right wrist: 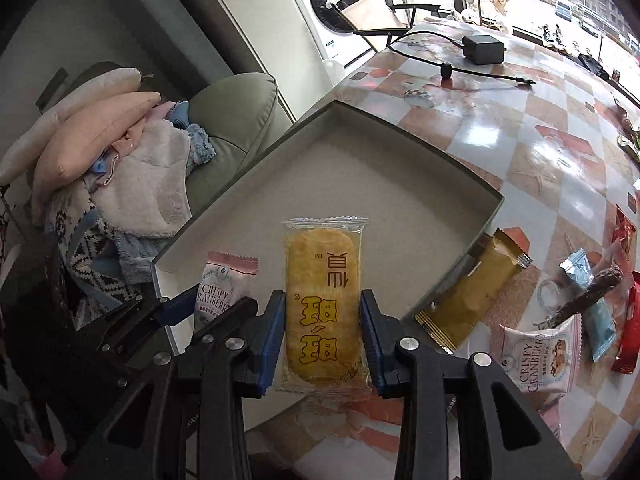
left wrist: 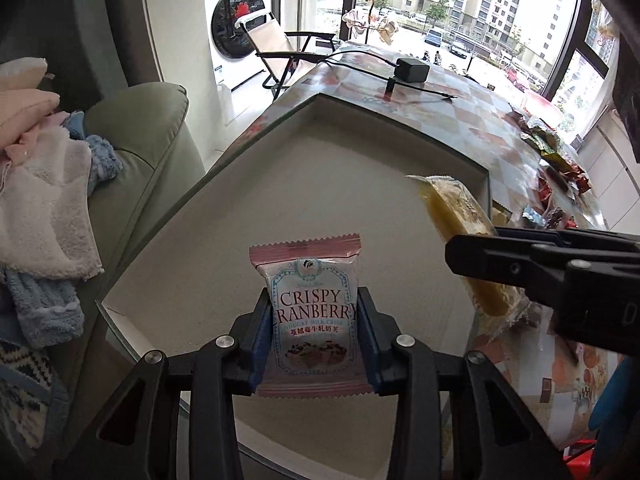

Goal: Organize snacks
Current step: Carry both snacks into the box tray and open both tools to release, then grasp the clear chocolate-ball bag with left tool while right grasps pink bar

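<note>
My left gripper (left wrist: 315, 334) is shut on a pink and white Crispy Cranberry packet (left wrist: 310, 312), held over the near corner of a shallow grey box (left wrist: 360, 128). My right gripper (right wrist: 323, 330) is shut on a clear packet with a yellow rice cracker (right wrist: 322, 300), held over the same box (right wrist: 400, 128) near its front edge. The right gripper (left wrist: 472, 258) with the cracker (left wrist: 460, 224) shows at the right of the left wrist view. The left gripper (right wrist: 200, 306) and its packet (right wrist: 218, 288) show at the left of the right wrist view. The box floor is bare.
The box sits on a checkered glossy table (right wrist: 540, 152). Loose snacks lie to the right: a gold packet (right wrist: 472, 292), another cranberry packet (right wrist: 538, 356), a blue packet (right wrist: 592, 300), red packets (right wrist: 628, 332). A black charger with cable (right wrist: 482, 50) lies far back. A sofa with laundry (right wrist: 140, 184) is at left.
</note>
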Motion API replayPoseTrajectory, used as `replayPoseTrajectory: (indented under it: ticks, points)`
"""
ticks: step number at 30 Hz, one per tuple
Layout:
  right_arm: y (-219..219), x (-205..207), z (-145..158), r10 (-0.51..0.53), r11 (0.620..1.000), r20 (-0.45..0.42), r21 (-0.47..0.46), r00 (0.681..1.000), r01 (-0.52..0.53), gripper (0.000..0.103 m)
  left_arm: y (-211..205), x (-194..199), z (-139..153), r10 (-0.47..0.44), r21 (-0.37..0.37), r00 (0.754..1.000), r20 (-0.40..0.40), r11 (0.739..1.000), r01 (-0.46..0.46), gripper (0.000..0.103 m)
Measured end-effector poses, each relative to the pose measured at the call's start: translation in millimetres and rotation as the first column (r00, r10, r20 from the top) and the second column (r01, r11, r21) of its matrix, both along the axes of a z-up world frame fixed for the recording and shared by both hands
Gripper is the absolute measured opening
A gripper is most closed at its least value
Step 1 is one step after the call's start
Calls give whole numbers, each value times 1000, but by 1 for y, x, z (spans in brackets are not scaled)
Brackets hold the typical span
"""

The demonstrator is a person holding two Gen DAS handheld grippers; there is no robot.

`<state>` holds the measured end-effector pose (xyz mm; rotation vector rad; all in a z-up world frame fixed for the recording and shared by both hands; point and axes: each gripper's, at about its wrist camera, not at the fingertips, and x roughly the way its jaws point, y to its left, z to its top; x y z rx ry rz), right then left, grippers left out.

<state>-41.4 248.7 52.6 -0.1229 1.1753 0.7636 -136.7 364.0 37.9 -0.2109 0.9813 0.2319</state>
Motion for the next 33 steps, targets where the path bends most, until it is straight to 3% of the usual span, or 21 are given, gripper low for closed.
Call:
replayPoseTrajectory:
  ticks: [1,3,4,5,13,19,21,26,33]
  points:
    - [2,1,-2,0,1000,-6,-10,1000,0,38,0,0,-3,-4,0,1000,-7,1000,4,49]
    - [4,3,-6,-6,1000,-18,-27,1000,5,62,1,-1,-6,-9,-4,1000,-11,1000,9,68]
    - [3,4,-8,-14,999,-19,-31,1000,13,90,1,-2,-6,-9,-3,1000,-5,1000,9,70]
    - [0,4,-8,-25,999,-10,-28,1000,25,102,-1,-2,-6,-12,0,1000,1,1000,12,72]
    - [-58,12,-1,-116,991,41,-61,992,118,102,-38,-4,15,-111,0,992,54,994,112,74]
    - [-141,26,-4,-297,951,33,-78,954,299,102,-104,-5,23,-293,-72,954,66,952,298,78]
    - [-167,29,-8,-344,934,24,-95,939,345,102,-123,-3,17,-314,-118,948,44,941,317,79]
    - [-215,20,-23,-363,922,16,-138,932,361,102,-137,17,-9,-233,-250,970,-70,946,209,79]
    - [-233,-3,-36,-268,938,94,-202,959,282,102,-133,34,-17,-86,-326,988,-129,944,40,79]
